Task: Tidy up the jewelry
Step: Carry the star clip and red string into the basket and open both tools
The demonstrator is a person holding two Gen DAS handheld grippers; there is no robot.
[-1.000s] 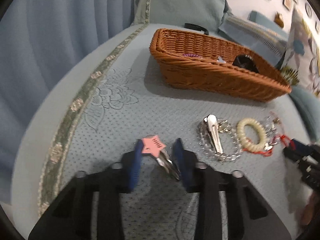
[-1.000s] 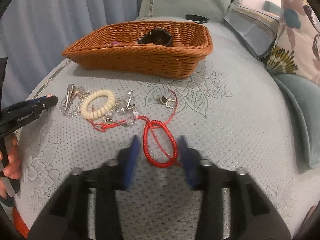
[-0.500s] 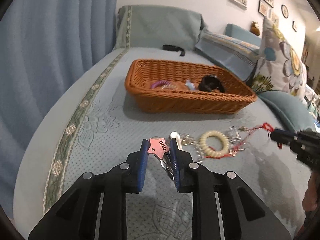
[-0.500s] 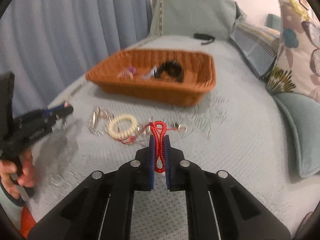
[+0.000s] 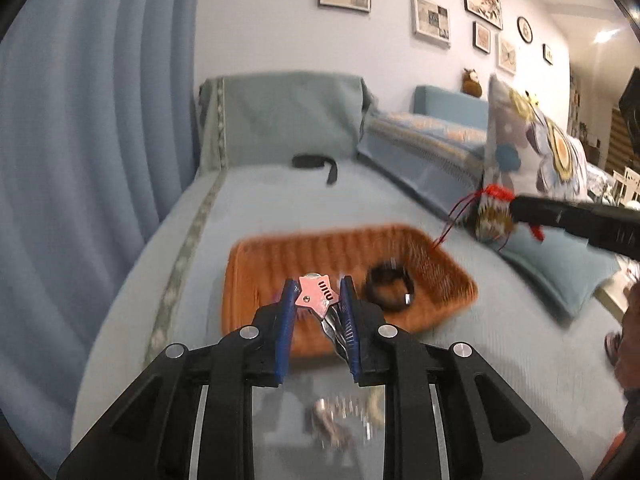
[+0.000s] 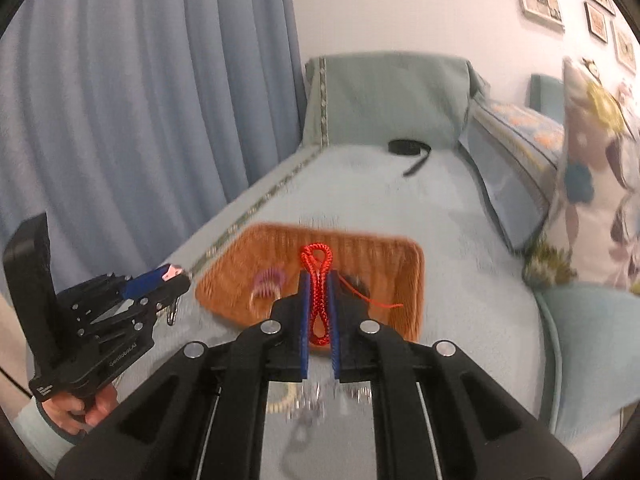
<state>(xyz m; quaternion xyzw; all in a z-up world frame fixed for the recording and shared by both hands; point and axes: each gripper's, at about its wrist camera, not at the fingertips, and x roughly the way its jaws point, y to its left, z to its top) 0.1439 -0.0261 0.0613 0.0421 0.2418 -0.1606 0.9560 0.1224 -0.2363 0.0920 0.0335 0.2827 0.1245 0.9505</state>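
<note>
Left gripper [image 5: 318,294]: fingers clenched on a pink star-shaped hair clip with metal prongs [image 5: 316,295], centre frame, held above the rectangular orange-brown wicker basket [image 5: 448,270].

Right gripper [image 6: 319,280]: fingers clenched on a red braided cord bracelet [image 6: 317,280], loop rising past the fingertips, loose thread trailing right, over the same basket [image 6: 408,280].

Basket contents: black ring-shaped hair tie [image 5: 387,286]; purple coiled hair tie [image 6: 270,278].

Blurred beaded and metallic jewelry [image 5: 340,420] lies on the pale blue bedspread [image 5: 256,200], lower frame, partly hidden by the gripper bodies.

Surroundings: black strap [image 6: 408,150] upper centre; blue curtain [image 6: 140,100] left; floral pillow [image 6: 592,184] right.
</note>
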